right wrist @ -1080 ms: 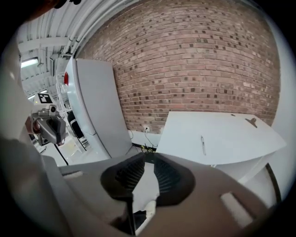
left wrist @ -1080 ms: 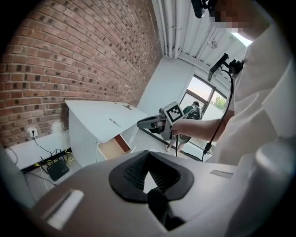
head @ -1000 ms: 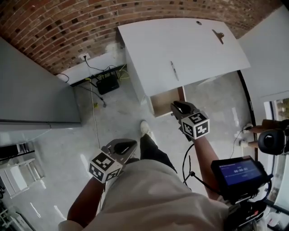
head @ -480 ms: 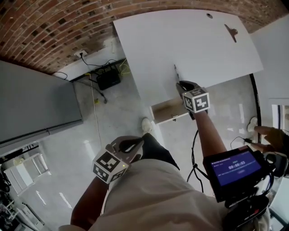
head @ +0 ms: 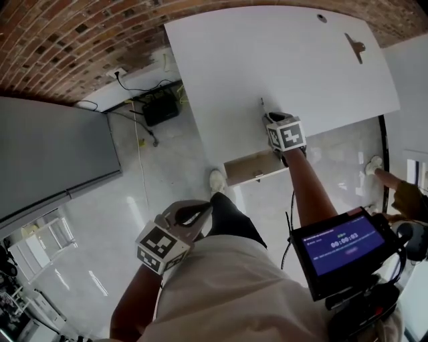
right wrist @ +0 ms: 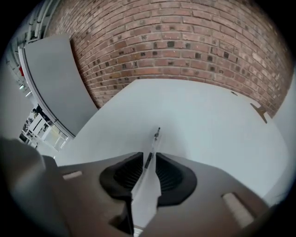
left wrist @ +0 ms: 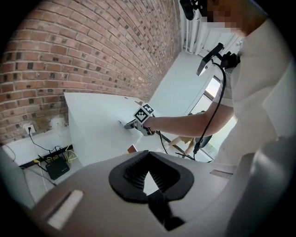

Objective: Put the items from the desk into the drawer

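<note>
A slim pen [head: 262, 105] lies on the white desk [head: 267, 60] near its front edge. My right gripper [head: 270, 120] is down on the desk at the pen's near end. In the right gripper view the pen [right wrist: 152, 144] runs between the pads, and my right gripper [right wrist: 147, 158] stands open with a small gap on each side of it. The wooden drawer [head: 249, 167] is pulled out just below that hand. A binder clip [head: 354, 47] and a small dark item [head: 322, 18] lie at the desk's far right. My left gripper [head: 190, 215] hangs by the person's hip, shut and empty, as the left gripper view [left wrist: 147, 155] confirms.
A brick wall [head: 80, 40] backs the desk. A black box with cables [head: 160, 107] lies on the floor to the desk's left, beside a grey panel [head: 53, 153]. A screen [head: 341, 244] hangs on the person's rig at the right. Another person's hand [head: 404, 194] shows at the right edge.
My right gripper has moved forward from above the open drawer onto the desk, and its jaws now straddle the pen. The left gripper has stayed by the hip.
</note>
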A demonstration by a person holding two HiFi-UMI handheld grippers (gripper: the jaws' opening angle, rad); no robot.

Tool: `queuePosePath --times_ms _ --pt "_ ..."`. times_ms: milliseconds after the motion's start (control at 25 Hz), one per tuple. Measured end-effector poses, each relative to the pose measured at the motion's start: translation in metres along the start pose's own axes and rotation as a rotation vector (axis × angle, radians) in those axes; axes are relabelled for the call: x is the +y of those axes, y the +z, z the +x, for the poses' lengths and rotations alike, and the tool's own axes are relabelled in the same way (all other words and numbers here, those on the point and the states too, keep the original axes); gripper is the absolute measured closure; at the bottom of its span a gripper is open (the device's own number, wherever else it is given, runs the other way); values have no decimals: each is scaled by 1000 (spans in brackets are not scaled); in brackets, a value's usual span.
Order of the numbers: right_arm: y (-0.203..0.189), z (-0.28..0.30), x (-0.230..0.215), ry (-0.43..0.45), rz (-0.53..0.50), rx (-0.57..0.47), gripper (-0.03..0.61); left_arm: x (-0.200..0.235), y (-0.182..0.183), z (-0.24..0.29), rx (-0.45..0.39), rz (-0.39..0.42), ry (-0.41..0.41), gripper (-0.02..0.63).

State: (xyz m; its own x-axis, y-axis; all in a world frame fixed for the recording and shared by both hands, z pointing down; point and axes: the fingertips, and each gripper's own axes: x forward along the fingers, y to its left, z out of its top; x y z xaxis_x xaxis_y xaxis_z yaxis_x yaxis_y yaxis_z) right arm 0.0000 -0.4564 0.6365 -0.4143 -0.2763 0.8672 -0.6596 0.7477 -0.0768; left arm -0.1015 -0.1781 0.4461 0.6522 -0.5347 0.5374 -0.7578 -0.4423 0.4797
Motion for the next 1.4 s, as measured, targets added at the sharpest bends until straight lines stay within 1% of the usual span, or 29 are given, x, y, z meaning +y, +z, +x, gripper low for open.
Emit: queuePosePath --times_ms 160,320,480,600,720,880,1120,1400 --pt "-9 1 1 7 15 34 503 -2 -4 3 7 -8 1 606" --pt "-10 1 -1 6 42 41 505 -1 -4 7 13 -18 -6 606" --pt "-8 -1 -2 5 78 12 530 1 -4 8 30 -4 -19 606" --pt "-7 -5 0 -7 92 -15 534 1 -5 7 43 8 -31 606" --pt "-11 -18 5 -9 118 -47 534 -6 -5 3 26 33 -50 606" --pt "-20 -47 14 -34 141 -90 534 -18 -12 -6 29 59 -93 606" --pt "-39 -82 46 -49 170 -137 534 -31 -27 -30 27 99 -145 606" --pt "-93 -115 85 -81 202 -127 534 -57 -62 -53 38 146 -196 606"
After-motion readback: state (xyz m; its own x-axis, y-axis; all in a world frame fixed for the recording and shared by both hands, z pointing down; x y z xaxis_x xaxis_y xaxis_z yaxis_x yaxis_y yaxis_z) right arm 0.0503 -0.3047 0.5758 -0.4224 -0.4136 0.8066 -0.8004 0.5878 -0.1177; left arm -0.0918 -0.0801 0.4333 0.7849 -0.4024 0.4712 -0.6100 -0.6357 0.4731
